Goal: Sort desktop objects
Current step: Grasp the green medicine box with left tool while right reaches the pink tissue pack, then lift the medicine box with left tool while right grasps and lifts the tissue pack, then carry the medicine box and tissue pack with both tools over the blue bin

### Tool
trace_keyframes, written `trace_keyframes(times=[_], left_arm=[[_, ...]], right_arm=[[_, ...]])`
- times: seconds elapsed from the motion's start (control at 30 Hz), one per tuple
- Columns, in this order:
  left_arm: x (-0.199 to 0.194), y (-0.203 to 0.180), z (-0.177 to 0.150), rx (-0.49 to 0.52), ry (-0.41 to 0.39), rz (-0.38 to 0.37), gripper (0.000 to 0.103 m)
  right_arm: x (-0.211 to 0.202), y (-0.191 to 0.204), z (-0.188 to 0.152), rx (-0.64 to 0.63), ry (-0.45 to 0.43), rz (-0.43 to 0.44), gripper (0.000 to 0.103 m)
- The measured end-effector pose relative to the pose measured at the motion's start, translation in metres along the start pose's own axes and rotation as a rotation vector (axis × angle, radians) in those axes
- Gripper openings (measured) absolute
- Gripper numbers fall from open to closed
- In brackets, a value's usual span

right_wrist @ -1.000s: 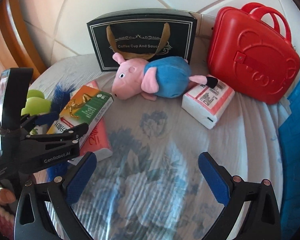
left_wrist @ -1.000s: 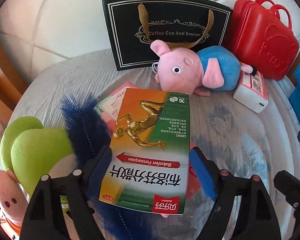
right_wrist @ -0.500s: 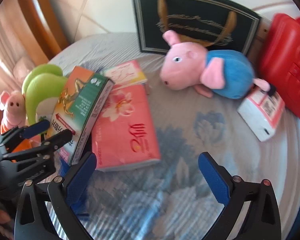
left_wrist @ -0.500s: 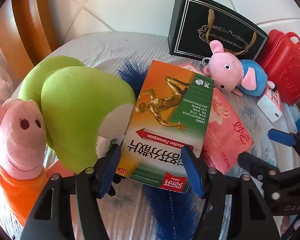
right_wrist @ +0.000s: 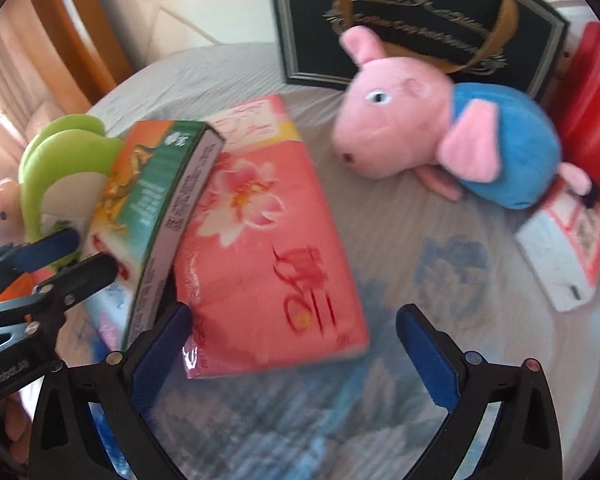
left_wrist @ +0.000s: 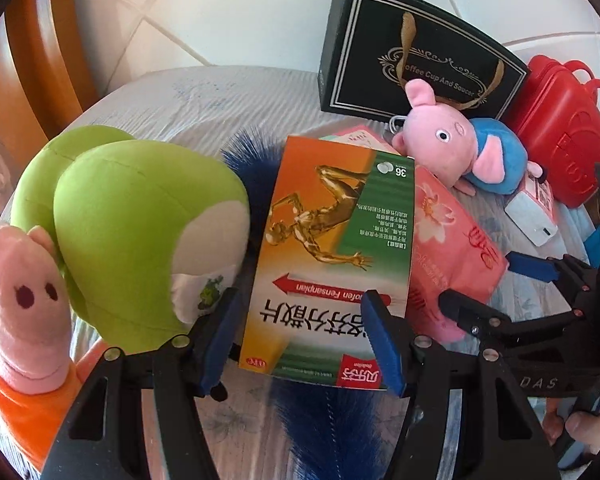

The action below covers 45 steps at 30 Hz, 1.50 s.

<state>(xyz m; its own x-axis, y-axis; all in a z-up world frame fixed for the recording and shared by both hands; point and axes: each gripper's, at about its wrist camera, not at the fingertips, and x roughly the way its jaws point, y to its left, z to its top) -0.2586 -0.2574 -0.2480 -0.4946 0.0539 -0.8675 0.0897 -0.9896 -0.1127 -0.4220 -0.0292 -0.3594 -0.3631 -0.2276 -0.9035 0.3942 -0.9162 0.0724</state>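
Observation:
My left gripper [left_wrist: 306, 338] is shut on an orange and green medicine box [left_wrist: 332, 248] and holds it tilted above the table. The box also shows in the right wrist view [right_wrist: 156, 216], with the left gripper [right_wrist: 56, 256] at its lower end. My right gripper [right_wrist: 292, 344] is open and empty, its jaws on either side of the near end of a pink tissue pack [right_wrist: 268, 264]. The pack lies flat on the table right of the box [left_wrist: 452, 240]. The right gripper shows at the right of the left wrist view [left_wrist: 496, 292].
A green plush [left_wrist: 140, 236] and an orange-shirted pig plush [left_wrist: 20, 280] lie left. A blue fluffy thing [left_wrist: 244, 160] lies under the box. A pink and blue pig plush [right_wrist: 440, 140], black gift bag [right_wrist: 420, 20], red case [left_wrist: 560, 140] and white carton [right_wrist: 560, 264] stand behind.
My left gripper has closed in on the medicine box, lifted it and swung left towards the green plush. My right gripper has moved left and forward until its open jaws flank the tissue pack.

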Motion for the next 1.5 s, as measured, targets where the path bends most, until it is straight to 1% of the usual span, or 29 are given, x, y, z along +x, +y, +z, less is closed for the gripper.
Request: trace_keyframes(times=[0.03,0.13,0.2,0.27,0.33,0.37,0.43,0.47,0.5,0.53,0.6,0.63,0.67,0.73,0.8,0.87,0.93,0.97,1.0,1.03,1.07,1.1,1.13,1.17,1.23,1.33,1.4,1.47,1.5], left_arm=[[-0.001,-0.003,-0.003,0.009,0.011,-0.004,0.061],[-0.010,-0.014,-0.008,0.016,0.034,-0.010,0.061],[-0.021,-0.023,-0.006,0.016,0.021,-0.033,0.061],[-0.031,-0.037,-0.002,0.049,-0.008,-0.041,0.062],[-0.031,-0.049,0.004,0.104,-0.019,-0.015,0.069],[-0.026,-0.054,0.007,0.130,-0.015,0.004,0.069],[-0.007,-0.057,0.013,0.161,0.023,0.030,0.069],[0.005,-0.057,0.015,0.172,0.059,0.029,0.070],[0.013,-0.056,0.017,0.178,0.072,0.027,0.076],[0.021,-0.055,0.019,0.193,0.073,0.062,0.080],[0.035,-0.054,0.022,0.226,0.074,0.142,0.083],[0.041,-0.052,0.025,0.227,0.075,0.176,0.083],[0.046,-0.049,0.028,0.214,0.073,0.192,0.083],[0.048,-0.043,0.031,0.191,0.054,0.183,0.082],[0.048,-0.045,0.032,0.199,0.030,0.192,0.083],[0.050,-0.048,0.029,0.212,0.010,0.224,0.080],[0.048,-0.047,0.027,0.206,-0.004,0.246,0.070],[0.046,-0.046,0.026,0.199,-0.008,0.251,0.066],[0.044,-0.045,0.025,0.189,-0.008,0.253,0.058],[0.041,-0.044,0.024,0.173,-0.007,0.255,0.048],[0.038,-0.041,0.022,0.154,-0.002,0.249,0.042],[0.034,-0.036,0.022,0.140,0.004,0.237,0.034],[0.029,-0.035,0.019,0.130,0.006,0.224,0.031],[0.025,-0.035,0.016,0.129,0.006,0.214,0.031],[0.014,-0.040,0.009,0.140,-0.001,0.203,0.026],[-0.002,-0.052,0.004,0.154,-0.016,0.174,0.023],[-0.009,-0.060,0.001,0.162,-0.024,0.149,0.023],[-0.014,-0.069,-0.002,0.174,-0.024,0.130,0.023],[-0.016,-0.072,-0.004,0.181,-0.026,0.120,0.022]], right_arm=[[-0.004,-0.004,-0.004,0.007,0.000,-0.027,0.103],[-0.014,-0.027,-0.015,0.052,0.022,-0.069,0.103],[-0.022,-0.038,-0.022,0.058,0.042,-0.099,0.103],[-0.031,-0.044,-0.030,0.058,0.045,-0.105,0.103],[-0.042,-0.048,-0.035,0.062,0.029,-0.087,0.103],[-0.045,-0.049,-0.036,0.063,0.023,-0.081,0.103],[-0.052,-0.050,-0.035,0.053,0.010,-0.068,0.103],[-0.054,-0.050,-0.034,0.026,0.007,-0.055,0.103],[-0.055,-0.049,-0.032,0.011,0.002,-0.047,0.103],[-0.054,-0.047,-0.028,-0.004,-0.003,-0.039,0.103],[-0.051,-0.042,-0.021,-0.039,-0.011,-0.026,0.103],[-0.048,-0.039,-0.016,-0.060,-0.014,-0.019,0.103],[-0.045,-0.039,-0.013,-0.083,-0.018,-0.013,0.103],[-0.034,-0.032,-0.001,-0.131,-0.024,0.000,0.103],[-0.018,-0.024,0.008,-0.207,-0.023,0.023,0.103],[-0.003,-0.015,0.015,-0.266,-0.008,0.052,0.103],[0.003,-0.010,0.020,-0.304,-0.026,0.066,0.103],[0.006,-0.009,0.023,-0.306,-0.018,0.075,0.103],[0.010,-0.009,0.024,-0.299,-0.005,0.083,0.103],[0.010,-0.009,0.023,-0.294,0.000,0.081,0.103],[0.010,-0.008,0.021,-0.291,0.004,0.067,0.103],[0.010,-0.009,0.018,-0.272,0.019,0.042,0.102],[0.012,-0.011,0.014,-0.246,0.041,0.020,0.102],[0.010,-0.015,0.007,-0.210,0.056,0.016,0.101],[0.004,-0.024,-0.007,-0.144,0.083,0.000,0.100],[-0.011,-0.036,-0.033,-0.059,0.120,-0.007,0.100],[-0.019,-0.040,-0.047,-0.025,0.135,0.008,0.102],[-0.021,-0.041,-0.057,-0.019,0.150,0.031,0.103],[-0.020,-0.041,-0.059,-0.019,0.155,0.024,0.103]])
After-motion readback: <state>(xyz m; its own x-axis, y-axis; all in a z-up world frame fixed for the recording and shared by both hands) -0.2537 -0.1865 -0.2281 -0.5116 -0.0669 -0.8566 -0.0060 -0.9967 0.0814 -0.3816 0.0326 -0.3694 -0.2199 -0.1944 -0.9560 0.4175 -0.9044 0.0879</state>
